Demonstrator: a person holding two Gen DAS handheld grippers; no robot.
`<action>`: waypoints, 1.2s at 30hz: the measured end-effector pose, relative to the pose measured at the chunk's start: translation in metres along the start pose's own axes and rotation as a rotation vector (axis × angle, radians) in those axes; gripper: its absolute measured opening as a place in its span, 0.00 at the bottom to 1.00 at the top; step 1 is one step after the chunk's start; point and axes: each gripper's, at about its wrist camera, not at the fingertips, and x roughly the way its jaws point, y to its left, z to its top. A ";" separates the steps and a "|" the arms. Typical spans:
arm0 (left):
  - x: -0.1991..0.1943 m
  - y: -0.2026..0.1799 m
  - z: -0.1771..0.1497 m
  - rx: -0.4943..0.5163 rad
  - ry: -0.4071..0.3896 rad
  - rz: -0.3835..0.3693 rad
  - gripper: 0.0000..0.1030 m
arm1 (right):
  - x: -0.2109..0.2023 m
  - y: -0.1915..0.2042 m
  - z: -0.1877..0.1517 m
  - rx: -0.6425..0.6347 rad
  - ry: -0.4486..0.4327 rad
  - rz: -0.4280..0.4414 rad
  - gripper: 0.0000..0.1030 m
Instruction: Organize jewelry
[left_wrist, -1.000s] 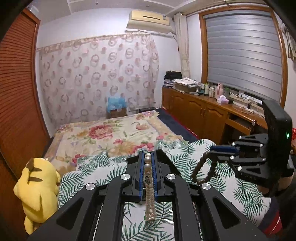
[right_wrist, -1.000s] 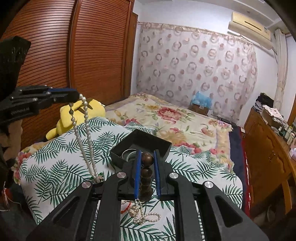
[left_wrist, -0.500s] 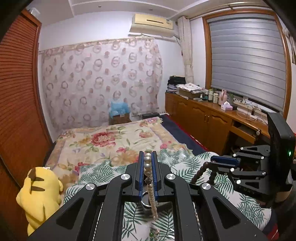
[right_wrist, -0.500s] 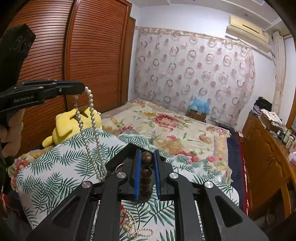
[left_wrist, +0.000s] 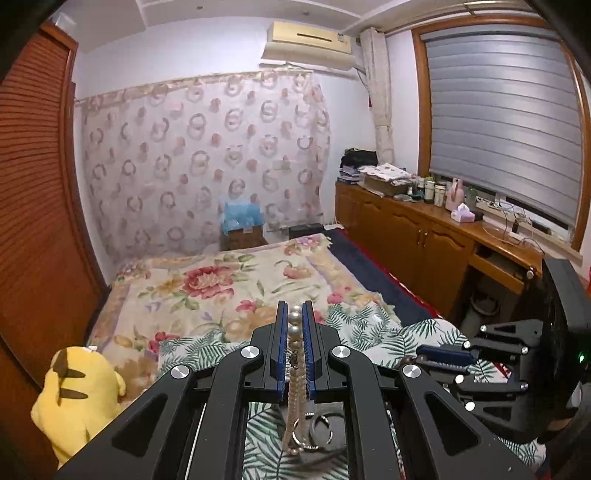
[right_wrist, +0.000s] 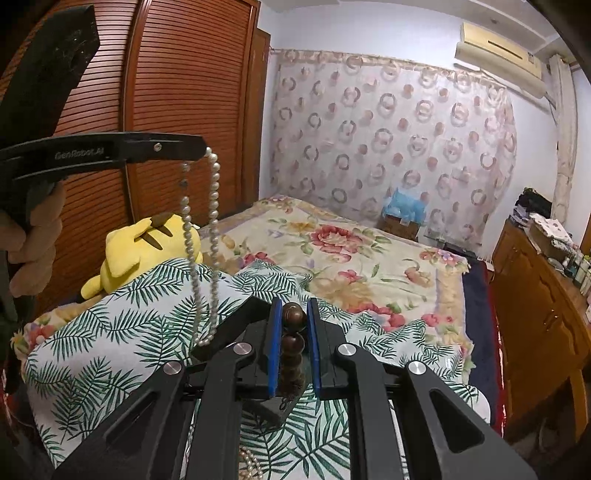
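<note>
Right wrist: my right hand-held gripper (right_wrist: 293, 319) pinches brown wooden beads (right_wrist: 293, 334); the left hand-held gripper (right_wrist: 201, 147) pinches the white pearl necklace (right_wrist: 212, 236) high above the black jewelry box (right_wrist: 236, 328), untangled.

pearl necklace (left_wrist: 295, 413) lower loop (and black box (right_wrist: 275, 408)) mostly hidden behind gripper frames.

Home bedroom — floral bed (left_wrist: 221, 280), curtain (left_wrist: 203, 158), wardrobe (right_wrist: 184, 92).

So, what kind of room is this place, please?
Most likely a home bedroom: a bed with a floral blanket, a yellow plush toy beside it, and a wall air conditioner above the patterned curtain.
</note>
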 end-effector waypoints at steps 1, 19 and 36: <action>0.003 0.001 0.001 -0.001 0.002 -0.001 0.07 | 0.002 -0.001 -0.001 0.003 0.001 0.001 0.14; 0.064 0.010 -0.014 -0.018 0.075 -0.029 0.07 | 0.070 -0.020 -0.009 0.032 0.053 0.050 0.14; 0.079 0.027 -0.041 -0.030 0.124 -0.028 0.07 | 0.103 -0.020 -0.018 0.037 0.091 0.055 0.15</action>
